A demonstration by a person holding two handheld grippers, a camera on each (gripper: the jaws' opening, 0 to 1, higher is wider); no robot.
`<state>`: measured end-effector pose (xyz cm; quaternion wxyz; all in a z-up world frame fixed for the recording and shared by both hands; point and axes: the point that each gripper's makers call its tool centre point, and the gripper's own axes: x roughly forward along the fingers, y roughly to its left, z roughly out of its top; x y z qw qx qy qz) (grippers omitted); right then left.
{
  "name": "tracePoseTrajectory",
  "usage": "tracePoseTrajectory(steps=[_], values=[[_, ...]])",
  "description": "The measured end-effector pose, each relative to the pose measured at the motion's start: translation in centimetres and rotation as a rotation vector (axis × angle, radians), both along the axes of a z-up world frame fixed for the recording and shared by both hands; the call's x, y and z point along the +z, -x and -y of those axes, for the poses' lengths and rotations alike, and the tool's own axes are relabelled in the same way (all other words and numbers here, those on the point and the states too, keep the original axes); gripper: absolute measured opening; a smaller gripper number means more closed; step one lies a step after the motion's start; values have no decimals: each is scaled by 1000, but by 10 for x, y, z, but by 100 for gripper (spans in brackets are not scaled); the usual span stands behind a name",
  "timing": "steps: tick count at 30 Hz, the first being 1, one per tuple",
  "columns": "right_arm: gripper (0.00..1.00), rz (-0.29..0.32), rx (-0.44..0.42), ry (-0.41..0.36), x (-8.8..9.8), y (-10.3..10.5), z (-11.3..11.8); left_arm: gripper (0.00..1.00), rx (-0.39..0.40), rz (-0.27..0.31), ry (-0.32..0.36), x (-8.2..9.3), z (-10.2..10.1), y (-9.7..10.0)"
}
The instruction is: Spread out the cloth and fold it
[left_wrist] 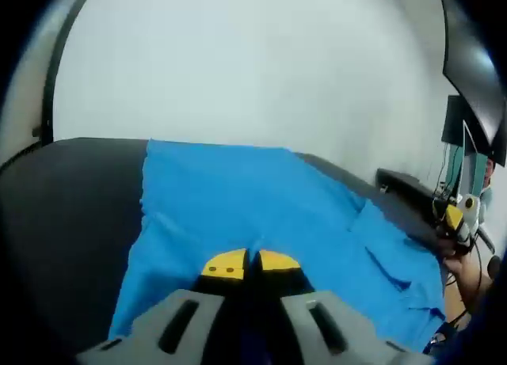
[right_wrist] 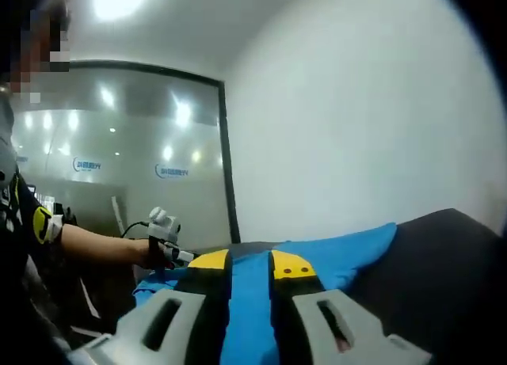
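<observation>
White walls, dark grey worktop (left_wrist: 63, 222) carrying a spread bright blue cloth (left_wrist: 253, 214).
Left gripper (left_wrist: 251, 263) pinches the cloth's near edge; right gripper (right_wrist: 249, 264) is narrowly parted around cloth, grip uncertain.

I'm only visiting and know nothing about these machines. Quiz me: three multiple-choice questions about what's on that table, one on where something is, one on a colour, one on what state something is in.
1. Where does the cloth lie?
A. on the dark table
B. on the floor
C. hung on the wall

2. What colour are the tips of the left gripper?
A. red
B. yellow
C. green

3. How do the left gripper's jaws stand?
A. wide apart
C. one jaw missing
B. closed together over the cloth

Answers: 1 A, the blue cloth is spread over the dark tabletop. 2 B, both tips are yellow. 3 B, the two yellow tips meet with hardly a gap, right at the cloth.
</observation>
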<state>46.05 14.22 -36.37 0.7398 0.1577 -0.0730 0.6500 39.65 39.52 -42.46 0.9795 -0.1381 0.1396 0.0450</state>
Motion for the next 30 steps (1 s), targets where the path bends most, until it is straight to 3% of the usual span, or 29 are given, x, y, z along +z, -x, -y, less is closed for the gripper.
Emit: tracePoseTrajectory(steps=[4, 5, 6, 7, 8, 9, 10, 11, 12, 13, 14, 15, 16, 18, 20, 22, 23, 25, 27, 30], values=[[15, -4, -4, -2, 0, -1, 0, 10, -6, -11, 21, -3, -7, -4], [15, -3, -3, -2, 0, 0, 1, 15, -19, -72, 6, -17, -9, -3], [15, 0, -5, -3, 1, 0, 1, 26, 1, -136, -19, -31, -2, 2], [15, -2, -6, -6, 1, 0, 1, 38, 1, -182, -67, -43, 0, 4], [15, -3, -8, -9, 1, 0, 2, 44, -5, -203, -104, -52, -4, 3], [15, -4, -8, -9, 1, 0, 2, 42, 3, -92, -175, -40, -5, -4], [15, -3, -9, -9, 1, 0, 2, 42, -3, -115, -161, -48, 6, 2], [15, -3, -10, -10, 1, 0, 2, 43, -16, -87, -172, -44, 8, 1], [15, -3, -11, -10, 1, -1, 2, 47, -37, -73, -109, -39, 12, -2], [15, -5, -13, -11, 1, -1, 2, 50, -52, -28, 12, -30, 19, -1], [15, -6, -14, -13, 1, -2, 2, 53, -84, 26, 88, -17, 21, 1], [15, -7, -14, -15, 2, -1, 3, 54, -98, 122, 153, 3, 23, 4], [15, -7, -14, -18, 2, -1, 3, 54, -100, 207, 206, 23, 14, 8], [15, -10, -16, -22, 3, -2, 4, 54, -120, 353, 233, 56, 11, 22], [16, -15, -22, -26, 4, -3, 5, 54, -125, 482, 205, 91, 4, 42], [16, -30, -32, -31, 4, -6, 6, 57, -96, 548, 149, 114, -14, 63], [16, -37, -35, -31, 4, -7, 6, 59, -116, 567, 82, 122, -17, 74], [16, -44, -41, -28, 3, -8, 5, 62, -165, 567, -43, 128, -20, 95], [16, -52, -46, -26, 3, -9, 5, 64, -202, 543, -112, 126, -23, 117], [16, -71, -53, -39, 4, -11, 6, 63, -188, 531, -149, 116, -34, 136]])
